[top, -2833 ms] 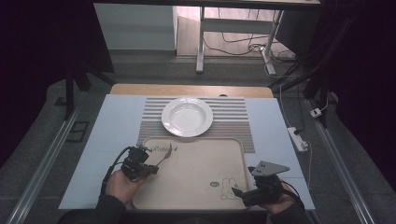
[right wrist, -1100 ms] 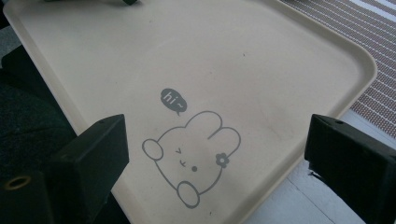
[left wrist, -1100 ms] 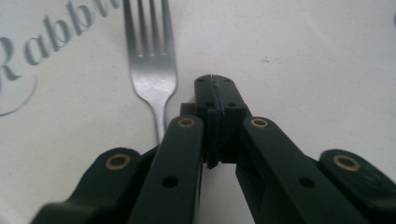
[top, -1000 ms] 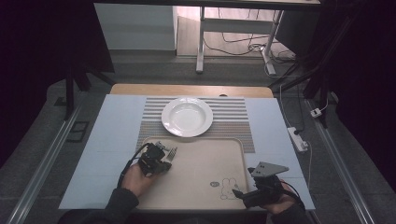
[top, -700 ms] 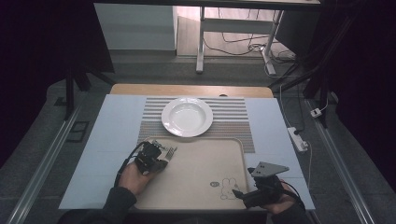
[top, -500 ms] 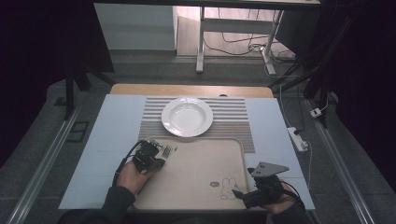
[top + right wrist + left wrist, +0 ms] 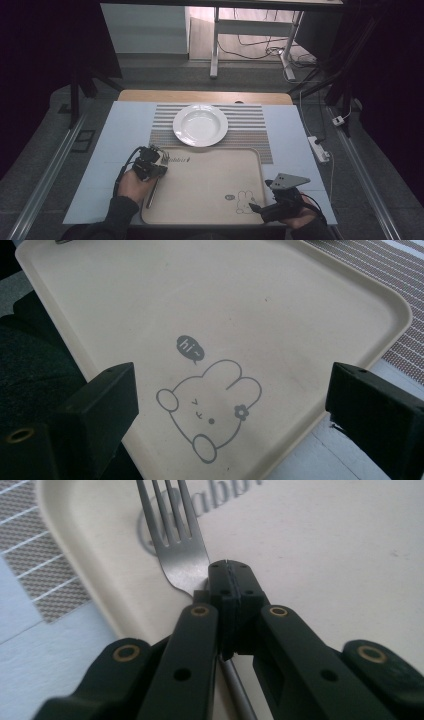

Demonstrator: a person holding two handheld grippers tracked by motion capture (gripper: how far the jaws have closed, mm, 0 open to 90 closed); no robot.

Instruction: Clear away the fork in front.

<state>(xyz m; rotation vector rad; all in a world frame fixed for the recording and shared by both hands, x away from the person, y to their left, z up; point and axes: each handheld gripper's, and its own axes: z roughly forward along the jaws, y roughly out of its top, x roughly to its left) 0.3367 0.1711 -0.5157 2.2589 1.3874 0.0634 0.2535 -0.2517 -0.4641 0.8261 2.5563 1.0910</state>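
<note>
Over tray's left edge, left gripper pinching fork, right gripper spread.

Fork handle behind closed jaws

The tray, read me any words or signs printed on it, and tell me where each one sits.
"hi" in a dark speech bubble above the rabbit drawing on the tray.
"abb", part of a grey word beside the fork on the tray, cut off by the picture's edge.
In the high view that word is too small to read.
</note>
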